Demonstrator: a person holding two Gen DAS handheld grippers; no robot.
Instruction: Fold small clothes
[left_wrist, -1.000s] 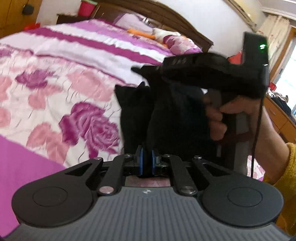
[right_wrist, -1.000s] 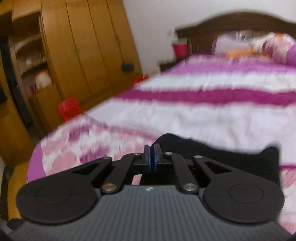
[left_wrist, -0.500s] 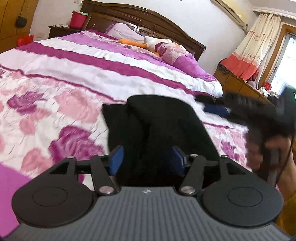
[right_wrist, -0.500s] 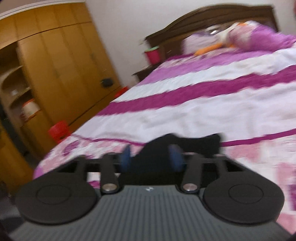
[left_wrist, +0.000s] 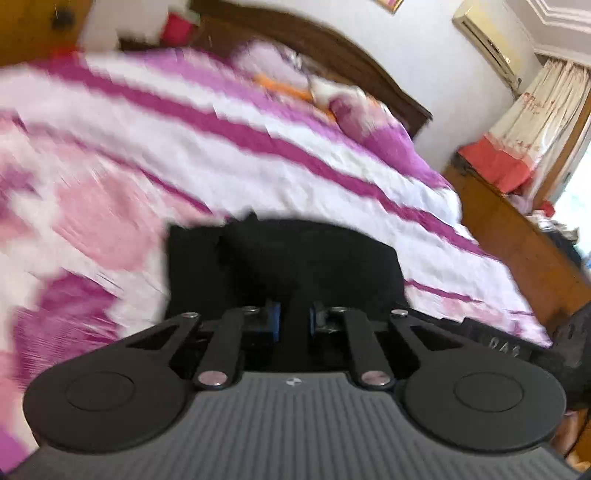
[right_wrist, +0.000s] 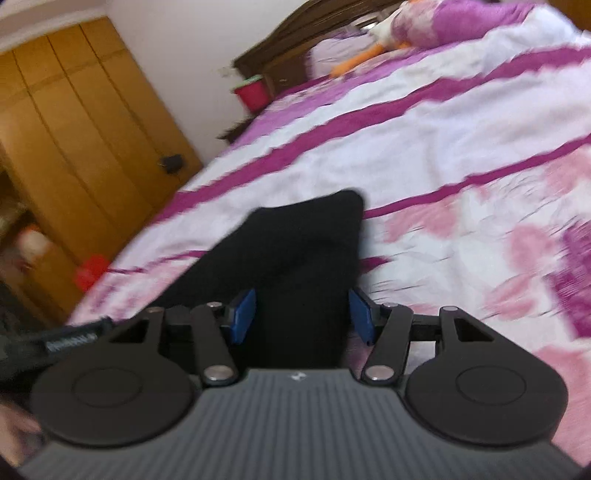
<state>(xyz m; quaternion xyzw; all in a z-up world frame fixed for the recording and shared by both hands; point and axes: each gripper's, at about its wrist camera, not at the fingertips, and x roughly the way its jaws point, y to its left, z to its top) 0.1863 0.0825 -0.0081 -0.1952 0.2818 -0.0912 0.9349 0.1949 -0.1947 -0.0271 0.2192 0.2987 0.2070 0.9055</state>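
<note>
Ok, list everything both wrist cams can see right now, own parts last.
black garment: one, black, lying on the bed just ahead of both grippers
bedspread: one, white with magenta stripes and pink flowers, covering the bed
headboard: one, dark wood, far end of the bed
pillow: one, purple floral, by the headboard
orange item: one, orange, beside the pillow; too blurred to name
red bucket: one, red, beside the headboard
wardrobe: one, yellow-brown wood, along the wall
curtain: one, cream and red, at the window
left gripper: one, black with blue pads, jaws closing, garment between them
right gripper: one, black with blue pads, jaws apart, garment between them
</note>
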